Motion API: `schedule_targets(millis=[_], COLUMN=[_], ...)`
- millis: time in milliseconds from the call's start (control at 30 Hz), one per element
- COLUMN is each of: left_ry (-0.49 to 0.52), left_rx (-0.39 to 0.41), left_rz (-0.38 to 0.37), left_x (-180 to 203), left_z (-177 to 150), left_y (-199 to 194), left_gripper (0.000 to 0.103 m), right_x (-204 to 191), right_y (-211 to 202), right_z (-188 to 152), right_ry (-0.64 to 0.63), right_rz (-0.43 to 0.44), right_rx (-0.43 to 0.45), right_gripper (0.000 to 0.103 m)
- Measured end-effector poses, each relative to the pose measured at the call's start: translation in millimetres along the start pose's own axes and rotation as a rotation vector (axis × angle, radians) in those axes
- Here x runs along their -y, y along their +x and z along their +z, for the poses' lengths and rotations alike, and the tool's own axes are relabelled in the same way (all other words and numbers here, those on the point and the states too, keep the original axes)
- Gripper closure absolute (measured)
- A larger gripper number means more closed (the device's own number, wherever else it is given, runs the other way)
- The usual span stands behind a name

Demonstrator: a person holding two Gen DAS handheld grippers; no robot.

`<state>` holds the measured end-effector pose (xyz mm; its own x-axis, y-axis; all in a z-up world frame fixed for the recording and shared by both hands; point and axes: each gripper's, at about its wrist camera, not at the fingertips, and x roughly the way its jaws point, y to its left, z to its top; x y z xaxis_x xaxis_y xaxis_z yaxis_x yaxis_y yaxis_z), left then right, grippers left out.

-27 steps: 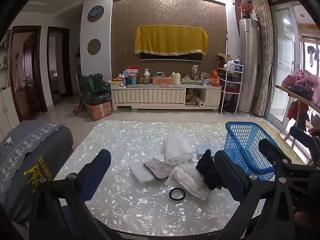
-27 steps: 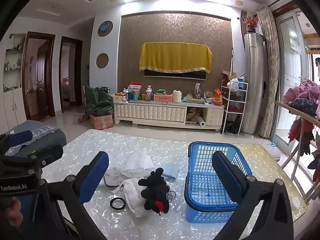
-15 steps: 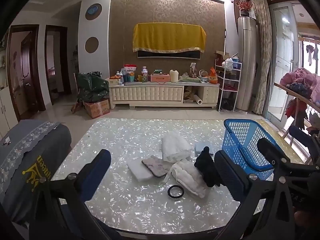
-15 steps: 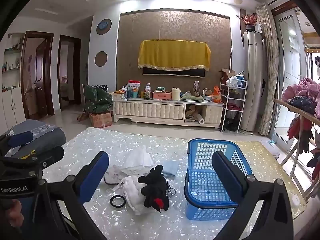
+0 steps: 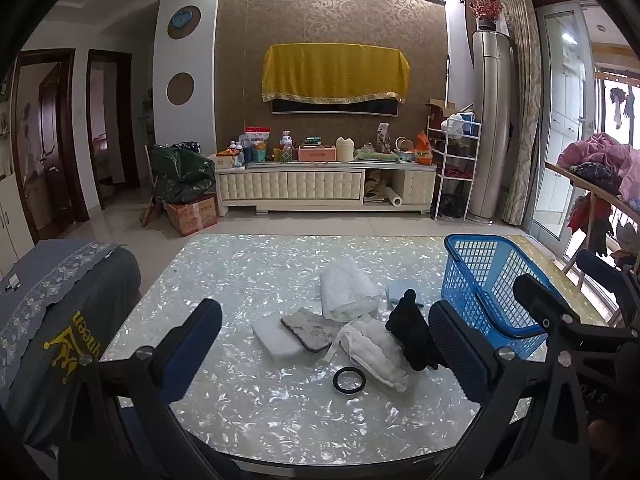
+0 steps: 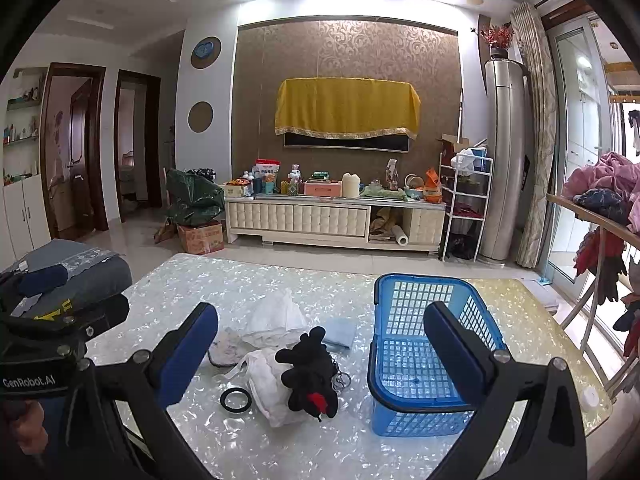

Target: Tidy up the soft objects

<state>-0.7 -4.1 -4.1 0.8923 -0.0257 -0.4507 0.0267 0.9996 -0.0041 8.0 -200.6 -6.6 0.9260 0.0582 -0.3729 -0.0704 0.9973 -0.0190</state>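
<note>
Soft items lie grouped mid-table: a black plush toy (image 5: 412, 332) (image 6: 310, 376) leaning on a white cloth bag (image 5: 376, 348) (image 6: 266, 376), a folded white cloth (image 5: 348, 290) (image 6: 278, 316), a grey marbled pad (image 5: 312, 328) on a white sponge (image 5: 276, 340), and a light blue cloth (image 5: 400, 292) (image 6: 340, 332). An empty blue basket (image 5: 472, 238) (image 6: 416, 278) stands to their right. My left gripper (image 5: 326, 332) and right gripper (image 6: 322, 340) hover near the table's front edge, both open with nothing between the fingers.
A black ring (image 5: 349, 380) (image 6: 236, 399) lies in front of the bag, and metal key rings (image 6: 342, 380) sit beside the toy. The shiny pearl-patterned table (image 5: 240, 280) has a grey covered chair (image 5: 60, 320) at its left. A clothes rack (image 6: 600, 208) stands at the right.
Both views have shifted only slightly. Nothing on the table has moved, and both grippers stay wide open.
</note>
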Motion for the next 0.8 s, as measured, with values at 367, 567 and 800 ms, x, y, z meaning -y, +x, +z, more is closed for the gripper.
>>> schedule_targets(millis=[367,567,800], left_ry=[0.0,-0.001,-0.002], left_rx=[-0.003,-0.004,-0.007], left_rz=[-0.001,-0.001,-0.007], left_x=[2.3,1.4,-0.6], left_z=[-1.5,-1.8,-1.6], left_y=[0.9,0.3,-0.5], left_gripper=[0.0,0.0,0.0], right_x=[0.2,0.0,-0.3], right_y=[-2.6,-0.9,-0.8], right_z=[2.3,2.2,0.9], right_ry=[0.004,0.003,0.003], right_rz=[-0.003,-0.001,-0.001], right_rx=[-0.001,-0.006,-0.005], right_gripper=[0.0,0.0,0.0])
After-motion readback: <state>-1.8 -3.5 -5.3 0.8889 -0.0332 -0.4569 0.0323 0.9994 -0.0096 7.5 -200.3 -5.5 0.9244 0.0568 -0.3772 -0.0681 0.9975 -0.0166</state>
